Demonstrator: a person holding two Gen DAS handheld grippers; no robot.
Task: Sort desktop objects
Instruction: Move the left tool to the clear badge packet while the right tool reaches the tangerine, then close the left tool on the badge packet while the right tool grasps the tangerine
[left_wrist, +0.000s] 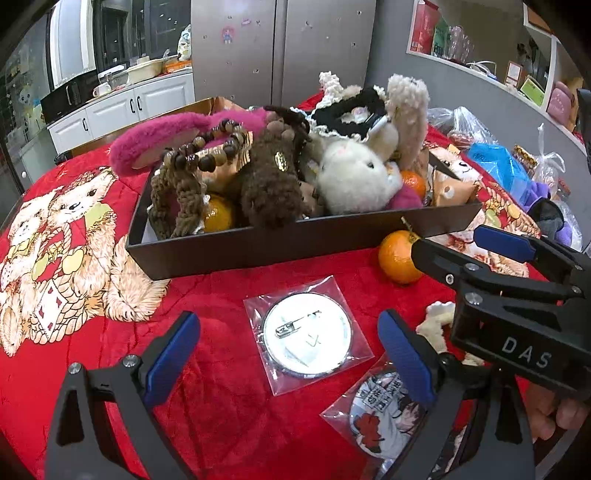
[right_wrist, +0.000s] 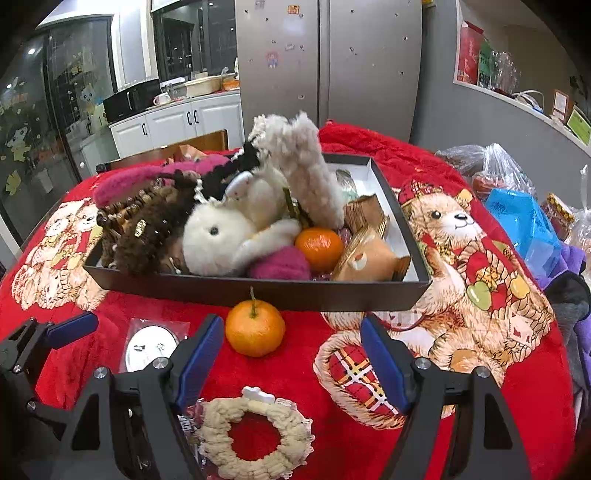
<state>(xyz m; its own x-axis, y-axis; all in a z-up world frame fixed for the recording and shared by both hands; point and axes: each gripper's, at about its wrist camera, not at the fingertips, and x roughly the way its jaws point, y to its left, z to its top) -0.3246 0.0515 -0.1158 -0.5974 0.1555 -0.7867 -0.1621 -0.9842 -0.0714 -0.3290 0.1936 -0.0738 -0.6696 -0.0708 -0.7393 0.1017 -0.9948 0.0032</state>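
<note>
Both grippers, left (left_wrist: 288, 354) and right (right_wrist: 291, 354), held spread, empty; tangerine (right_wrist: 255, 328) seen against full box (right_wrist: 332, 295), badge (left_wrist: 308, 339) nearby.

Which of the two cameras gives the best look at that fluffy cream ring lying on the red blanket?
The right wrist view. The cream knitted scrunchie lies whole between the open right gripper fingers. In the left wrist view only its edge peeks out behind the gripper.

The illustrated badge (left_wrist: 384, 421) is partly covered by the left gripper's fingers (left_wrist: 406, 354) and cut by the lower edge. The cream crocheted ring (left_wrist: 437, 325) is mostly hidden behind the right gripper (left_wrist: 480, 254). The box's (right_wrist: 258, 291) lower contents are buried under plush toys.
</note>
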